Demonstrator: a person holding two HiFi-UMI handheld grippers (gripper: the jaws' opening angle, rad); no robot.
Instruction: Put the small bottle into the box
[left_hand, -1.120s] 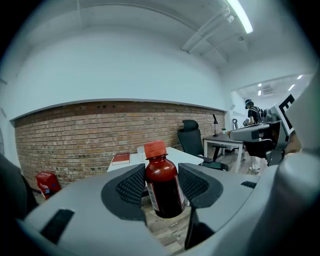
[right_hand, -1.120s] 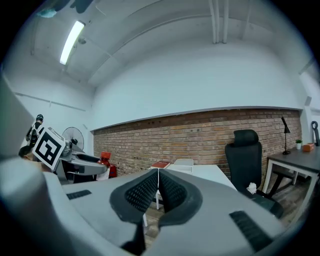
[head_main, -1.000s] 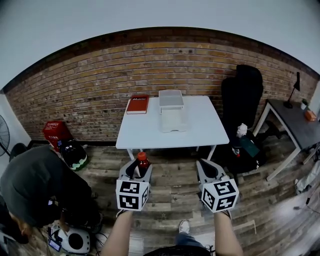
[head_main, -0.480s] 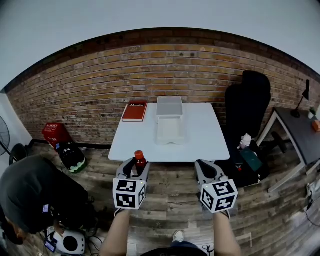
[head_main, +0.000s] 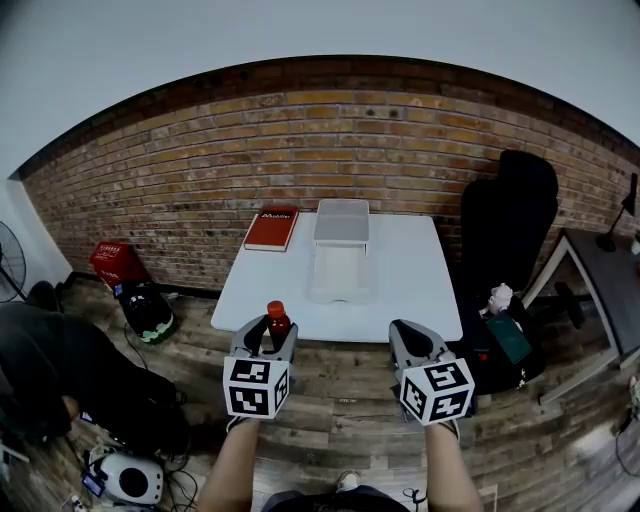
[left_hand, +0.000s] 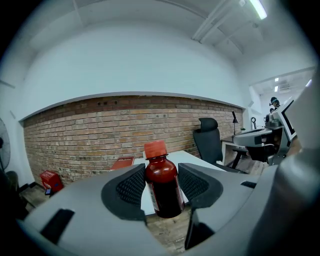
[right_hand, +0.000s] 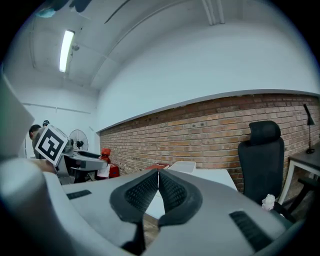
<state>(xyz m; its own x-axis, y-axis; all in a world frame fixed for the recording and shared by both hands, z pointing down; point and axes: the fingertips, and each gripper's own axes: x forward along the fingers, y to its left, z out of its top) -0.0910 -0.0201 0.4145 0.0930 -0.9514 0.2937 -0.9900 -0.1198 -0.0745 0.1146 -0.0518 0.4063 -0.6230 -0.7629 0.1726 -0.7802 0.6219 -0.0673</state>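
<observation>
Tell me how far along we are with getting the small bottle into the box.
Done: the pickup. The left gripper's jaws are shut on the bottle, which stands upright between them. In hand: the carry; the bottle is held over the floor, short of the table's near edge. Left: reach the white box on the table and set the bottle in it. The right gripper is shut and empty.
</observation>
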